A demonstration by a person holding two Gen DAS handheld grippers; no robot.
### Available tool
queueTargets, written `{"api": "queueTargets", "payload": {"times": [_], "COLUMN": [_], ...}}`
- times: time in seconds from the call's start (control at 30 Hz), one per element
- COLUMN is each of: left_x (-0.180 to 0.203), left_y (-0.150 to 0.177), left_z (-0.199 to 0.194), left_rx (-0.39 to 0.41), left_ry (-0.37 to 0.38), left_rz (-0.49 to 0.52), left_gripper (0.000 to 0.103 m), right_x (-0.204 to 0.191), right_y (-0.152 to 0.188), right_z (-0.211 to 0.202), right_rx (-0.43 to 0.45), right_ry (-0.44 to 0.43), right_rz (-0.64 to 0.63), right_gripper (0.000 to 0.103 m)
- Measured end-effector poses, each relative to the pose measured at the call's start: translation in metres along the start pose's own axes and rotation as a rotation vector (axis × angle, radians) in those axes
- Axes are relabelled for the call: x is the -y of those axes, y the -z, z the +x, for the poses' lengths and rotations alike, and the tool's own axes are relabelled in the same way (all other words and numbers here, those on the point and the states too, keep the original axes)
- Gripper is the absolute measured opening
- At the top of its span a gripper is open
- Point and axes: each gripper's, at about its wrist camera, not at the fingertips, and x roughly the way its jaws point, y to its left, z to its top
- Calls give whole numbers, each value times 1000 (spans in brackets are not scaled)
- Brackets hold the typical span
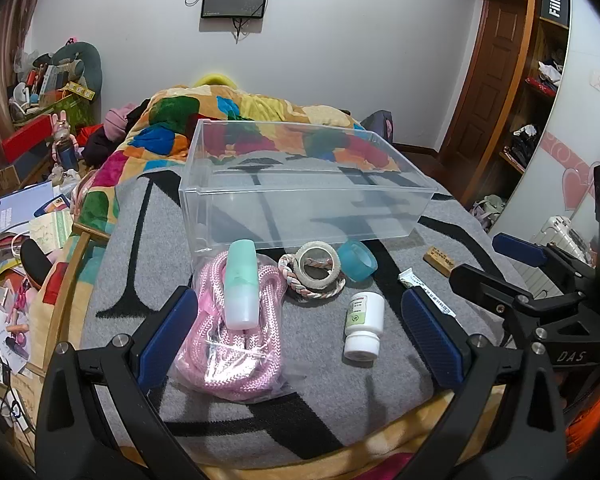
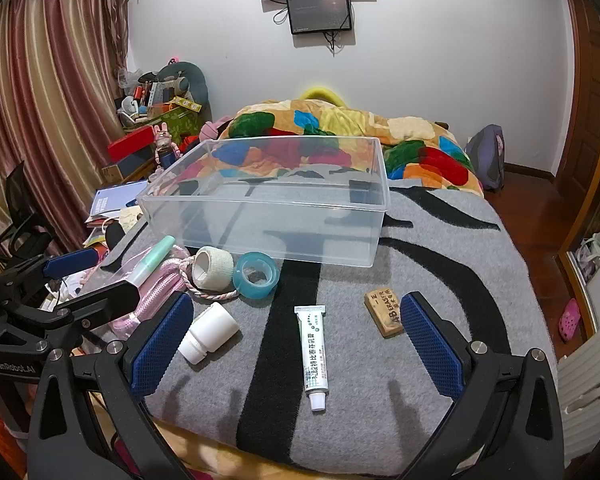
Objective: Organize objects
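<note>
Curtains (image 2: 40, 92) hang far left of both grippers in a cluttered bedroom, and the bed's grey blanket (image 2: 440, 264) carries everything. Ahead of the left gripper (image 1: 300, 336), jaws wide apart and holding nothing, lie a bagged pink rope (image 1: 228, 344) under a mint bottle (image 1: 242, 284), then a white pill bottle (image 1: 362, 328), with a bandage roll (image 1: 320, 266), blue tape (image 1: 358, 260) and clear bin (image 1: 300, 196) beyond. Between the right gripper's (image 2: 300, 340) equally spread jaws lies an ointment tube (image 2: 314, 356), an eraser (image 2: 384, 312) just beside its right finger.
</note>
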Motion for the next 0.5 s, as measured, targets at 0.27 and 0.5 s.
{"api": "queueTargets", "payload": {"times": [0.27, 0.5], "left_x": [0, 1], "left_y": [-1, -1], "left_z": [0, 0], "left_rx": [-2, -3], "left_ry": [2, 4], "left_rz": [2, 2], "left_gripper": [103, 103], "right_x": [-1, -1], "right_y": [1, 1], "right_z": [0, 0], "right_rx": [0, -1], "right_ry": [1, 1], "right_rz": [-1, -1], "right_gripper": [103, 103]}}
